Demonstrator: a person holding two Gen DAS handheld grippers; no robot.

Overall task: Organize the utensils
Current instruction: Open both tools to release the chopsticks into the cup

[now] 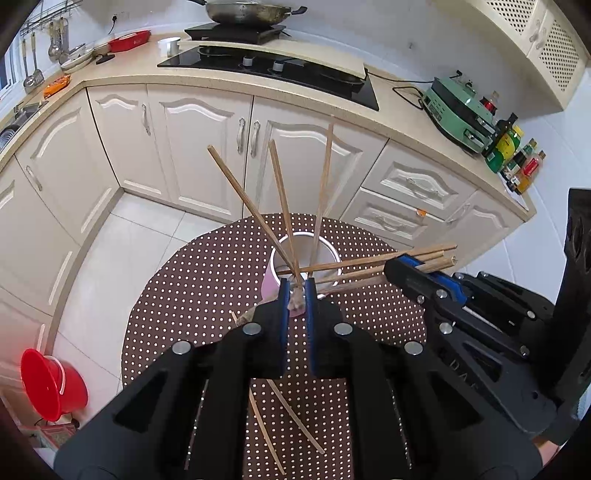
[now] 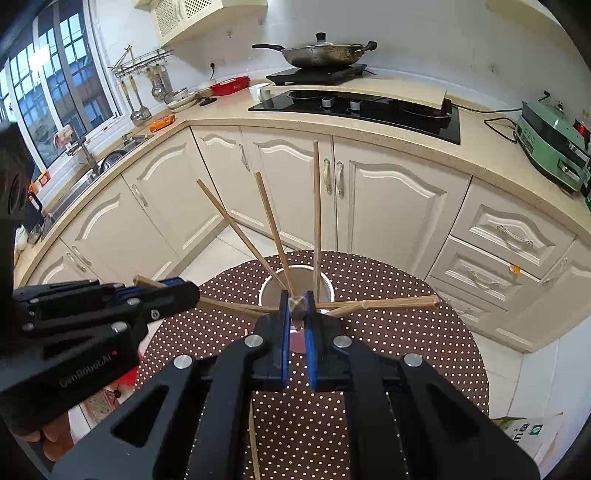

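Note:
A pink and white cup [image 1: 273, 278] stands on a round brown polka-dot table [image 1: 207, 295]. My left gripper [image 1: 296, 295] is shut on a bundle of wooden chopsticks [image 1: 282, 199] that fan upward above the cup. My right gripper [image 1: 417, 267] is shut on another chopstick bundle [image 1: 369, 262] held level across the cup's rim. In the right wrist view, my right gripper [image 2: 297, 302] grips its fanned chopsticks [image 2: 271, 229] over the cup [image 2: 325, 286], and my left gripper [image 2: 184, 291] holds its bundle [image 2: 388, 304] crosswise. Two loose chopsticks [image 1: 291, 413] lie on the table below.
Cream kitchen cabinets [image 1: 207, 147] curve behind the table. A stove with a wok [image 1: 251, 11] sits on the counter. A green appliance [image 1: 458, 110] and bottles [image 1: 509, 151] stand at right. A red bucket [image 1: 51, 384] sits on the floor at left.

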